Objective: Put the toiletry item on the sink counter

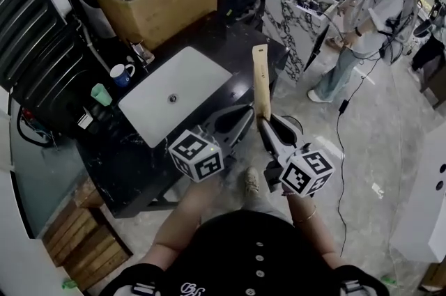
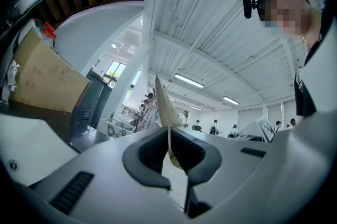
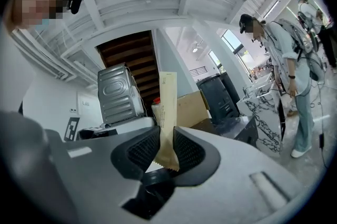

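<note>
The right gripper (image 1: pixel 265 126) (image 3: pixel 166 150) had its jaws clamped on the lower end of a long tan packet (image 1: pixel 261 82) (image 3: pixel 167 104), which stood up out of them in the air, just off the dark counter (image 1: pixel 132 162). Just beside it, the left gripper (image 1: pixel 240 122) (image 2: pixel 171 157) had narrowly parted jaws, with the packet's thin edge (image 2: pixel 163 104) showing in the gap. Beyond lay the white sink (image 1: pixel 198 79), a blue mug (image 1: pixel 122 73) and a cardboard box (image 1: pixel 167 2). Farther off stood a person (image 1: pixel 362 23).
</note>
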The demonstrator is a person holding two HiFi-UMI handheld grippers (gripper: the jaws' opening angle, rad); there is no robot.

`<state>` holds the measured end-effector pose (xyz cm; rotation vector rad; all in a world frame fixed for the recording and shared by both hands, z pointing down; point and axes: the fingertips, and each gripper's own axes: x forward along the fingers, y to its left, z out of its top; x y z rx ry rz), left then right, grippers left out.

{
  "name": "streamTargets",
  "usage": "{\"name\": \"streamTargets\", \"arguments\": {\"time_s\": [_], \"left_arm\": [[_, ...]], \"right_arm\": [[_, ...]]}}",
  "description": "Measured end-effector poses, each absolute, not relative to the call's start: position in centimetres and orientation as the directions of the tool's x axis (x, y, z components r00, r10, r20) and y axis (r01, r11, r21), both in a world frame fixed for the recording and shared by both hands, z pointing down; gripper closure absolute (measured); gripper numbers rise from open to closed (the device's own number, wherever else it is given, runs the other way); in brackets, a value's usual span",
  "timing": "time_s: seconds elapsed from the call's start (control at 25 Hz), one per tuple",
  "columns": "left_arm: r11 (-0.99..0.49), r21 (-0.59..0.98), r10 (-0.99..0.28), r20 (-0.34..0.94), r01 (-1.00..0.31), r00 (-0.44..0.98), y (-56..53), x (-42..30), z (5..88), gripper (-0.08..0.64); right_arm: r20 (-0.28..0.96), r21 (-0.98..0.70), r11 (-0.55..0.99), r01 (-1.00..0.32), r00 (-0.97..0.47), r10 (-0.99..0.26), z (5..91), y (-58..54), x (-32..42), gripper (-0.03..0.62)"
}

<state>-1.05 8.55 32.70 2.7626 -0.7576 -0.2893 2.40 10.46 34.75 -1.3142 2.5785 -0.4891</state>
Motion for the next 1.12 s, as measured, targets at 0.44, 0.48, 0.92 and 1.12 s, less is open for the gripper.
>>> {"name": "streamTargets", "arguments": {"time_s": [0.44, 0.48, 0.92, 1.12], "left_arm": [[-0.811, 0.289, -0.557, -0.113, -0.509, 0.823, 0.2, 1.8, 31.6, 0.537], [-0.808, 0.291, -0.561, -0.111, -0.513, 0.820, -0.4, 2.0, 31.7, 0.537], [-0.757, 0.286, -0.637, -0.119, -0.588, 0.762, -6.9, 2.4, 31.5, 0.537], [-0.755, 0.278, -0.642, -0.124, -0.594, 0.757, -9.4, 3.6, 31.7, 0.537]], "right_arm": [[-0.046, -0.388, 0.584, -0.713, -0.617, -0.785, 33.3, 1.4, 5.0, 0.514], [-0.045, -0.389, 0.587, -0.710, -0.622, -0.782, 33.4, 0.9, 5.1, 0.514], [-0.058, -0.386, 0.635, -0.669, -0.670, -0.740, 32.9, -5.7, 6.8, 0.514], [-0.059, -0.382, 0.642, -0.665, -0.675, -0.735, 33.3, -8.2, 7.7, 0.514]]}}
